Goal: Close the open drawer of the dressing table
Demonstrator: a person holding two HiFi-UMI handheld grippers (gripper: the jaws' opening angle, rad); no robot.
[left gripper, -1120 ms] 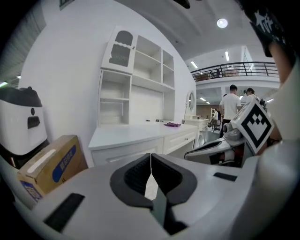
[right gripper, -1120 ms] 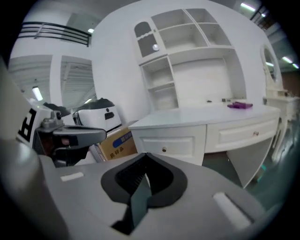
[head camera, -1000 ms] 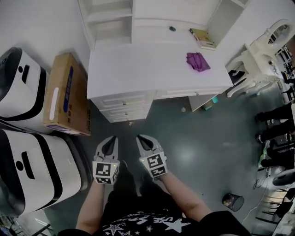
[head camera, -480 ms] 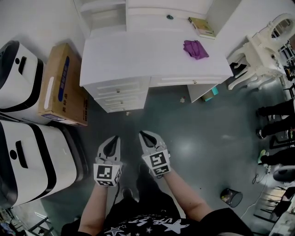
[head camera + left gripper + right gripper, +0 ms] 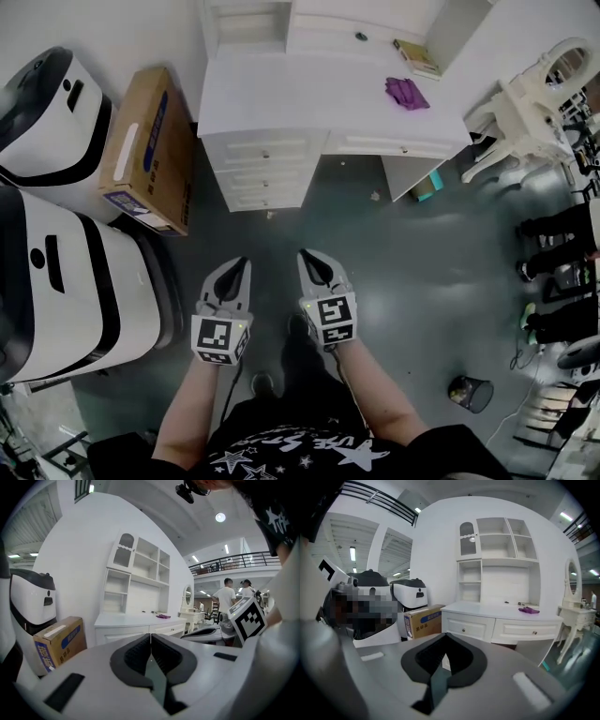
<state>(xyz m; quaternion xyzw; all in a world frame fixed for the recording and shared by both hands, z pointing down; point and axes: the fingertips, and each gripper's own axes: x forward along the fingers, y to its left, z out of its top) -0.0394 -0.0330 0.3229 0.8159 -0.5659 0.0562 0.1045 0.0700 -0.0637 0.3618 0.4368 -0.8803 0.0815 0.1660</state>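
Observation:
The white dressing table [image 5: 309,103] stands at the top of the head view, with a stack of three drawers [image 5: 265,173] at its left and a wide drawer [image 5: 394,147] in the middle. From here I cannot tell which drawer stands out. My left gripper [image 5: 241,264] and right gripper [image 5: 307,255] hang side by side over the dark floor, well short of the table, and point toward it. Both are shut and hold nothing. The jaws meet in the left gripper view [image 5: 150,637] and in the right gripper view [image 5: 446,637]. The right gripper view shows the upper drawer fronts [image 5: 471,629].
A purple cloth [image 5: 406,92] and a book [image 5: 417,58] lie on the tabletop. A cardboard box [image 5: 150,150] and two big white machines [image 5: 56,281] stand at the left. A white chair [image 5: 525,103] is at the right, and a black bin [image 5: 469,394] is on the floor.
Both grippers stay shut and side by side and have been carried along over the floor. The head view has swung, so the table now sits farther right and higher.

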